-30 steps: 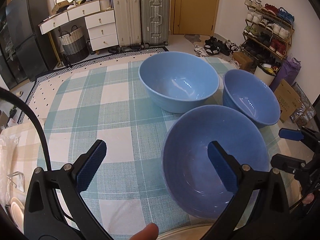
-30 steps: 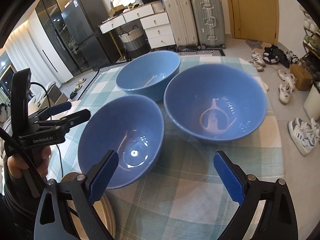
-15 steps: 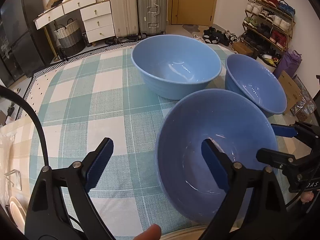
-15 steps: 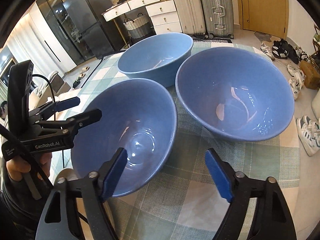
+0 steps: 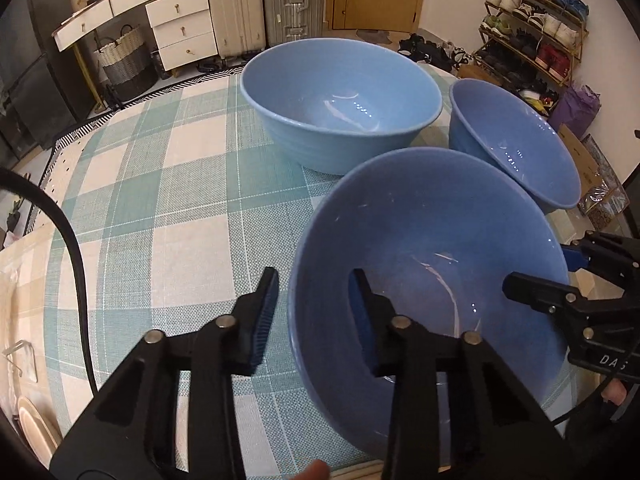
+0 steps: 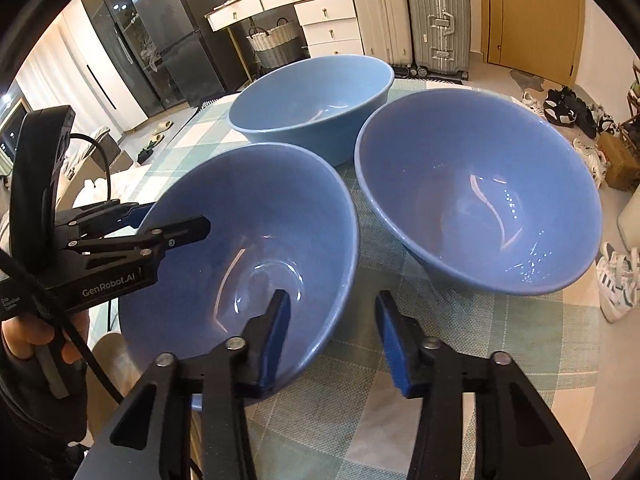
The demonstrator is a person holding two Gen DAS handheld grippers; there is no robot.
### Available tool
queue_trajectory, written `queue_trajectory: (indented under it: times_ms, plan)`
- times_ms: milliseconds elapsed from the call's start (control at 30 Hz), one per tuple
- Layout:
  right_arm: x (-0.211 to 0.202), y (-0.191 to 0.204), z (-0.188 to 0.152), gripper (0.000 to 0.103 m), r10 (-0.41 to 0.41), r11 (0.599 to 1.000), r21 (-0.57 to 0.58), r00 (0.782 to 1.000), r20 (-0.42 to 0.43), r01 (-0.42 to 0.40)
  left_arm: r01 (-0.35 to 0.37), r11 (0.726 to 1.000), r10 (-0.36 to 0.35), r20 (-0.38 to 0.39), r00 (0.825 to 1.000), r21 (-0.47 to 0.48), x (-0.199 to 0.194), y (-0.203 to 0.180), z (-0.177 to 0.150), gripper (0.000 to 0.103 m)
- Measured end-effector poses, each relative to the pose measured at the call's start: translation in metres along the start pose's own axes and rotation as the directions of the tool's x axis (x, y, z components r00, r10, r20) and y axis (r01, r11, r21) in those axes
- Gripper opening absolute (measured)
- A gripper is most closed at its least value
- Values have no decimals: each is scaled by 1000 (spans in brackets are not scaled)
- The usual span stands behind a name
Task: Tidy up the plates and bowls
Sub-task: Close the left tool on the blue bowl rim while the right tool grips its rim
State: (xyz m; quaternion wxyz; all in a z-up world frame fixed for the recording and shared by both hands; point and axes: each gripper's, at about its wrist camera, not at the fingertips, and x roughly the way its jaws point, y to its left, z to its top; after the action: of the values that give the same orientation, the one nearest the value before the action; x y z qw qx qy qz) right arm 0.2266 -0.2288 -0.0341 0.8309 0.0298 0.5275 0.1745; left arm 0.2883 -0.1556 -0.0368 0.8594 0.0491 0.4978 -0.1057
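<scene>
near bowl (image 5: 432, 240): blue one, closest to both cameras, sitting at the near edge of the desk (image 5: 160, 208) on the green and white checked cloth
left gripper (image 5: 312, 304): fingers straddle the near bowl's left rim, one pad outside the wall and one inside. Gap is narrow but I can't tell if the pads actually touch the rim
right gripper (image 6: 332, 332): same deal on the opposite rim of that bowl, left finger inside, right finger outside over the cloth. Fingers are partly apart, and you can still see some gap on the outer side
back bowl (image 5: 340, 100): the lighter blue one, upright at the far side of the desk, right behind the other two
right-hand bowl (image 6: 480, 200): darker blue, just beside the near bowl, rims close. Can't say if they touch
hand (image 6: 28, 340): holding the left gripper's handle, visible from the right wrist view
room stuff: two suitcases (image 5: 264, 0) and a white dresser (image 5: 176, 28) at the back wall, shoe rack (image 5: 532, 20) off to the right
</scene>
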Motion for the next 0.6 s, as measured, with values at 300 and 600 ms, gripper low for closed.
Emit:
queue_trajectory:
  times_ms: [300, 600]
  plan:
    - [7, 7, 1, 26, 5, 999, -39, 1000, -5, -5, 28, 1000, -28, -9, 1000, 14, 9, -2, -5, 9]
    - [7, 6, -2, 24, -16, 998, -61, 1000, -14, 15, 21, 999, -21, 0, 1000, 49, 6, -8, -9, 6]
